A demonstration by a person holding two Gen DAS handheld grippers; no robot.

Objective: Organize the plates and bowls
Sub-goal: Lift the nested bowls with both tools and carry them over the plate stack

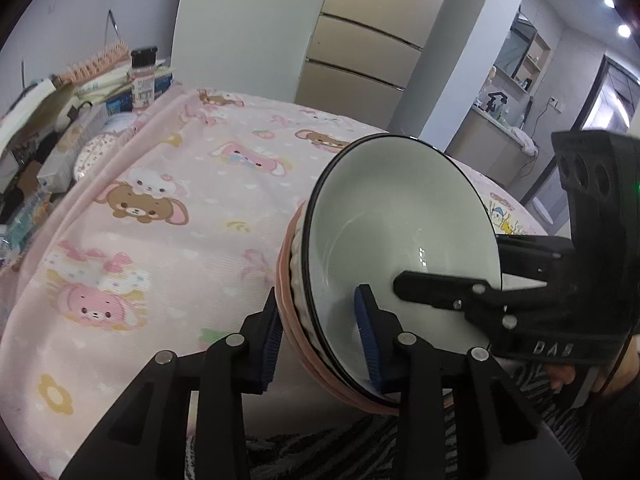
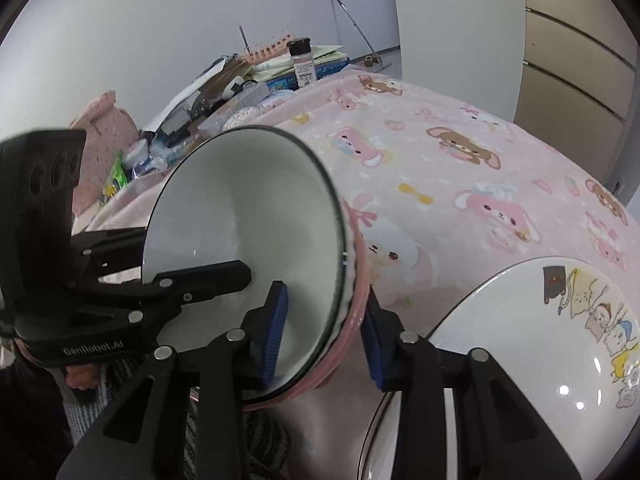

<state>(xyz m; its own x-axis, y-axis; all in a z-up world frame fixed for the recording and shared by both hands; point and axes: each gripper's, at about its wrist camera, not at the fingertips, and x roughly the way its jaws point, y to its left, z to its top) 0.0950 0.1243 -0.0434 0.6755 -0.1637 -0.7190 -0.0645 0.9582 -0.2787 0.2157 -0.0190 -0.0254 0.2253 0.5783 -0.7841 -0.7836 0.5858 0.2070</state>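
Note:
A stack of nested bowls is held up over the pink cartoon cloth, tilted on edge. The inner bowl (image 1: pixel 400 216) is white with a black rim, and a pink bowl (image 1: pixel 288 300) sits outermost. My left gripper (image 1: pixel 320 340) is shut on the stack's rim, one blue pad inside and one outside. My right gripper (image 2: pixel 324 332) is shut on the opposite rim of the same stack (image 2: pixel 248 200). Each gripper shows in the other's view: the right one in the left wrist view (image 1: pixel 440 288), the left one in the right wrist view (image 2: pixel 200 280). A white plate (image 2: pixel 520 340) with cartoon animals lies at the lower right.
The pink cloth (image 1: pixel 180 208) covers the table. Clutter lies at its far left edge: a spice bottle (image 1: pixel 143 80), books, boxes, a patterned dish (image 1: pixel 96 152). A beige cabinet (image 1: pixel 360 40) stands behind. A striped sleeve shows at the bottom (image 1: pixel 320 452).

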